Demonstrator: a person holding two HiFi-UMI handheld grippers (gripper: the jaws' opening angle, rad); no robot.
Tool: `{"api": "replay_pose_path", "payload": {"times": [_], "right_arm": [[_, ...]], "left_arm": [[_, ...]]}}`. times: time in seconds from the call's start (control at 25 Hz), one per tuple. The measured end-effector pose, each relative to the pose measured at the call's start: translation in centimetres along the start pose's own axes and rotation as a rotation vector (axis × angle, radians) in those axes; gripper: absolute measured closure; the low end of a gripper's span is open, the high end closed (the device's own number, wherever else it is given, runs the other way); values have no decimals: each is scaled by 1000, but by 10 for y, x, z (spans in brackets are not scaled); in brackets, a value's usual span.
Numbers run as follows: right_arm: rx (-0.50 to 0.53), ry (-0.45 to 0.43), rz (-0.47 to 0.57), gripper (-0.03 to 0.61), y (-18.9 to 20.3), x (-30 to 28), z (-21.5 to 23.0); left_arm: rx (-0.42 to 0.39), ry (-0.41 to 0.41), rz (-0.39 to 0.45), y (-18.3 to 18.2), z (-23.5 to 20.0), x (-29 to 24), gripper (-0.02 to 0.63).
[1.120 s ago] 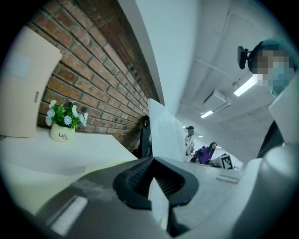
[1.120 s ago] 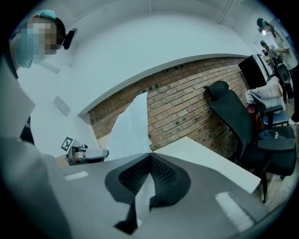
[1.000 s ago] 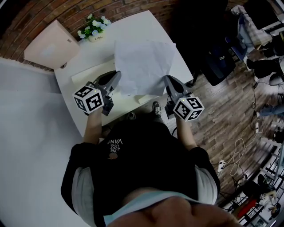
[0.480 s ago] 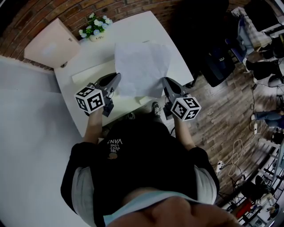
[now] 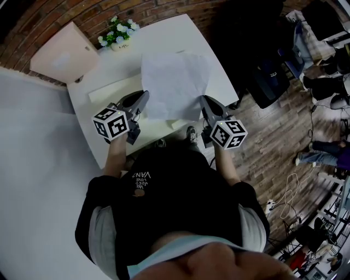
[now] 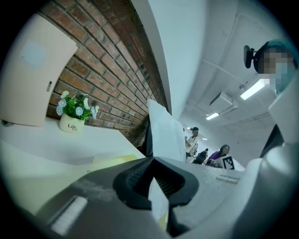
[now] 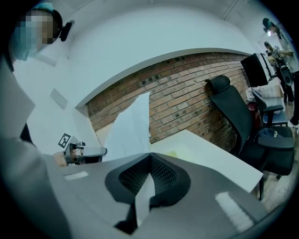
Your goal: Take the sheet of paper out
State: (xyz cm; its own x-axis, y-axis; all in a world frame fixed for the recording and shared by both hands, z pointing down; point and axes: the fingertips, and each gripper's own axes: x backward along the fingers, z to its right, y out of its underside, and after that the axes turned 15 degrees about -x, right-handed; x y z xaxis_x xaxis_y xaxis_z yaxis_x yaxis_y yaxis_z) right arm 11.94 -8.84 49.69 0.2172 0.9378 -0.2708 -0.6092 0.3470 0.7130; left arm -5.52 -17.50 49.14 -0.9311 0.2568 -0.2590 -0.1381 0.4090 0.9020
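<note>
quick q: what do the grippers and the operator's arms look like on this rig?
Both the left gripper and right gripper have grey tapered bodies and black ribbed pads. Each carries a white cube with black square markers. The person wears a black top with short grey sleeves.

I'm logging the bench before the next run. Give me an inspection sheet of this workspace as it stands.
Surface: white table, mostly bare.
Job's things: sheet of paper, held up by its two near corners; pale yellow folder flat on the table beneath it.
Clutter: flower pot at the far left corner.
Grippers: left gripper and right gripper both shut on the sheet.
Cables: loose cables on the wooden floor at right; none seen on the table.
Surroundings: brick wall, beige cabinet at left, black chair at right.
</note>
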Motion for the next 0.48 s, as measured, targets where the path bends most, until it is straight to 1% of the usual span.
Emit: {"api": "replay_pose_path", "payload": {"times": [0.48], "right_arm": [[13, -4, -1, 580, -2, 0, -2]], "left_arm": [[2, -6, 8, -2, 1, 2, 612]]}}
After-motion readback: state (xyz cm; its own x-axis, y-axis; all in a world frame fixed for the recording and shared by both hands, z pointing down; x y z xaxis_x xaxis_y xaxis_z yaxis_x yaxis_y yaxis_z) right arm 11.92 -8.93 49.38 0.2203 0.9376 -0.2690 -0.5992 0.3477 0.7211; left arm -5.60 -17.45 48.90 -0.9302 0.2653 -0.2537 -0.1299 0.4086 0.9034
